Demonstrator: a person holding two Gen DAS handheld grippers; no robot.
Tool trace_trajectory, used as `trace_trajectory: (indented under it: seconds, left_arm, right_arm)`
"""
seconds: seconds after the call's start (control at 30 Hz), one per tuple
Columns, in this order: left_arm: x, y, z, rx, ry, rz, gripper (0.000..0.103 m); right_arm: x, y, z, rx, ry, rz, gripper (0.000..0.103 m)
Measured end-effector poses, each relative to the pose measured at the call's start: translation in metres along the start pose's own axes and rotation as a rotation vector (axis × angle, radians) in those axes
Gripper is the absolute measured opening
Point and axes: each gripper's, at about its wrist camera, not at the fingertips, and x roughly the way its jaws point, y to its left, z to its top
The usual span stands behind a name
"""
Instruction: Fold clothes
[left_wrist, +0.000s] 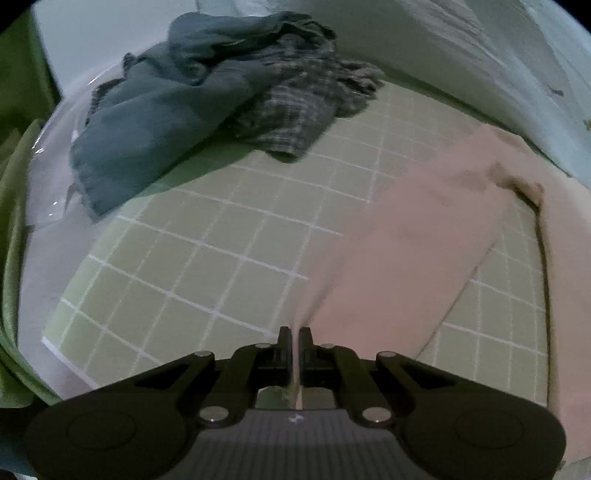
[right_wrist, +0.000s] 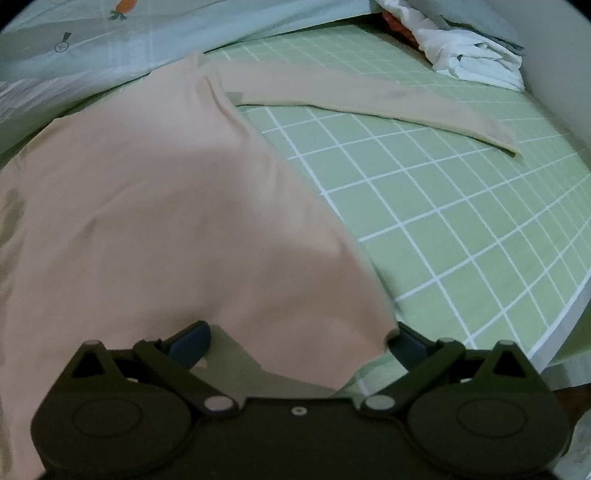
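A pink top lies spread on the green checked bed sheet, one sleeve stretched flat away to the right; the left gripper has its fingers clenched on a pinch of the pink fabric, which runs up and away to the right from them along the other sleeve; the right gripper has its fingers spread wide, the top's hem corner lying between them but not pinched; the body's long axis runs away from the right fingers toward the pillow; so the right hand is nearer the hem, the left nearer the sleeve; a heap of dark clothes sits well apart, and white folded ones lie at the far corner.
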Motion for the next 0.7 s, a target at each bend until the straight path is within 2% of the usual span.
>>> trace_trajectory:
  seconds: [0.17, 0.23, 0.27, 0.3, 0.33, 0.4, 0.47, 0.53, 0.57, 0.6, 0.7]
  left_arm:
    - [-0.008, -0.002, 0.007, -0.027, -0.009, 0.038, 0.017]
    - [-0.014, -0.007, 0.008, -0.028, -0.028, 0.042, 0.033]
    - [-0.017, -0.011, 0.009, -0.024, -0.043, 0.032, 0.037]
    - [-0.019, -0.018, 0.009, -0.017, -0.049, 0.014, 0.044]
    - [-0.021, -0.025, 0.009, -0.011, -0.053, -0.006, 0.050]
    - [-0.025, -0.040, 0.010, 0.002, -0.061, -0.046, 0.052]
    - [-0.028, -0.055, 0.010, 0.021, -0.064, -0.078, 0.052]
    - [-0.028, -0.076, 0.006, 0.060, -0.054, -0.110, 0.053]
    - [-0.028, -0.087, 0.005, 0.077, -0.049, -0.126, 0.054]
    - [-0.028, -0.098, 0.003, 0.093, -0.043, -0.142, 0.055]
    - [-0.030, -0.134, -0.005, 0.153, -0.030, -0.196, 0.060]
  right_arm:
    - [-0.002, -0.016, 0.006, 0.025, -0.043, 0.001, 0.103]
    - [-0.003, -0.025, 0.008, 0.059, -0.047, 0.021, 0.102]
    - [-0.003, -0.028, 0.008, 0.068, -0.048, 0.030, 0.102]
    - [-0.002, -0.030, 0.008, 0.071, -0.047, 0.037, 0.097]
    - [-0.002, -0.030, 0.007, 0.063, -0.048, 0.043, 0.091]
    - [-0.002, -0.030, 0.005, 0.028, -0.053, 0.054, 0.083]
    - [-0.003, -0.028, 0.003, -0.017, -0.060, 0.062, 0.063]
    - [-0.006, -0.028, 0.001, -0.056, -0.056, 0.087, 0.026]
    - [-0.008, -0.029, 0.000, -0.070, -0.052, 0.103, 0.014]
    - [-0.009, -0.030, -0.001, -0.085, -0.048, 0.119, 0.009]
    - [-0.014, -0.033, -0.005, -0.129, -0.035, 0.168, 0.008]
